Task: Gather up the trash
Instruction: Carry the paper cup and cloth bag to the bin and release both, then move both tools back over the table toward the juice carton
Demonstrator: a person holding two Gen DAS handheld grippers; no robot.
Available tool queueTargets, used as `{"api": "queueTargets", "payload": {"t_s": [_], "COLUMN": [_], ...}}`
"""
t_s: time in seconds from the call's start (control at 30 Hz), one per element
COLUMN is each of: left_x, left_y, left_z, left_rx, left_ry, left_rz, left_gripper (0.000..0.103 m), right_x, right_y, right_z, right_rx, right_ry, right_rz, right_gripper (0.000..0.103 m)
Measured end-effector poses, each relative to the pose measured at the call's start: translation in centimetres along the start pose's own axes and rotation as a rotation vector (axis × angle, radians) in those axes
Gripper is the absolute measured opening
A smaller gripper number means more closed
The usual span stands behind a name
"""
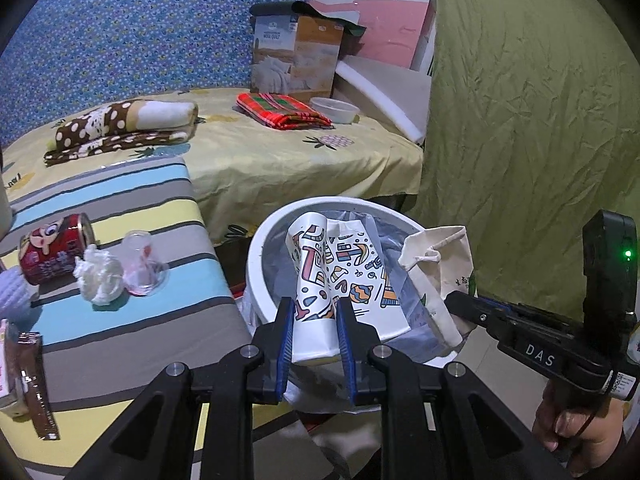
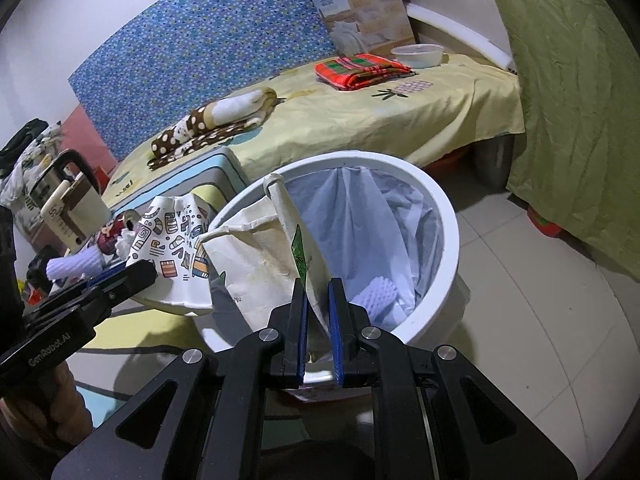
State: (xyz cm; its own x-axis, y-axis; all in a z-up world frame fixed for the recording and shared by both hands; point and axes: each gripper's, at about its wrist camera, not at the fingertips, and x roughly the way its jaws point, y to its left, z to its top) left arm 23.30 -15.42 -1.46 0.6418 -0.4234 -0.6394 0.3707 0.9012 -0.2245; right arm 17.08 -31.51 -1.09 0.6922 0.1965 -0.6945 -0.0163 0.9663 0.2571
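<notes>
My left gripper (image 1: 314, 308) is shut on a white paper bag with colourful doodles (image 1: 344, 272) and holds it over the white trash bin (image 1: 260, 248). My right gripper (image 2: 318, 292) is shut on a cream cloth tote bag (image 2: 256, 264) at the bin's rim (image 2: 444, 200). The bin has a pale plastic liner (image 2: 368, 208) and a white foam net (image 2: 380, 292) at the bottom. The doodle bag also shows in the right wrist view (image 2: 172, 248). A red can (image 1: 52, 248), a crumpled tissue (image 1: 100, 276) and a clear plastic cup (image 1: 142, 264) lie on the striped table.
A bed with a yellow sheet (image 1: 300, 164) holds folded blankets (image 1: 120, 124), a red plaid cloth (image 1: 284, 110), a plastic bowl (image 1: 334, 108) and a box (image 1: 296, 56). A green curtain (image 1: 520, 120) hangs right. A kettle (image 2: 68, 200) stands left. Snack wrappers (image 1: 36, 380) lie at the table's near edge.
</notes>
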Motion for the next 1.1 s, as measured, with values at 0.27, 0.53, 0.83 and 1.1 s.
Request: {"api": "queueTargets", "payload": {"t_s": [0.27,0.53,0.83,1.1], "left_x": [1.7,1.8,-1.1,-4.9], "left_y": [-0.2,0.2,1.4,2.2], "left_z": [0.4,0.6,0.1,-1.1], "left_rx": [0.000,-0.012,-0.042,-0.045], "left_ry": [0.024,0.030,0.002,-0.036], "left_rz": [-0.036,-0.040,-0.006,0.052], "left_gripper": [0.022,0.023,0.023,0.023], "right_x": [0.6,0.1,-1.1,-2.2], "right_y": [-0.6,-0.9,0.6,3.4], "right_z": [0.3,0.2,0.1,-0.6], "right_rx": [0.017,0.022,-0.001,-0.055], "right_ry": [0.028,0.015,-0.017,-0.007], "right_rz": [-0.024,-0.033,0.010,0.065], "right_gripper": [0.014,0.029,0.030,0.030]}}
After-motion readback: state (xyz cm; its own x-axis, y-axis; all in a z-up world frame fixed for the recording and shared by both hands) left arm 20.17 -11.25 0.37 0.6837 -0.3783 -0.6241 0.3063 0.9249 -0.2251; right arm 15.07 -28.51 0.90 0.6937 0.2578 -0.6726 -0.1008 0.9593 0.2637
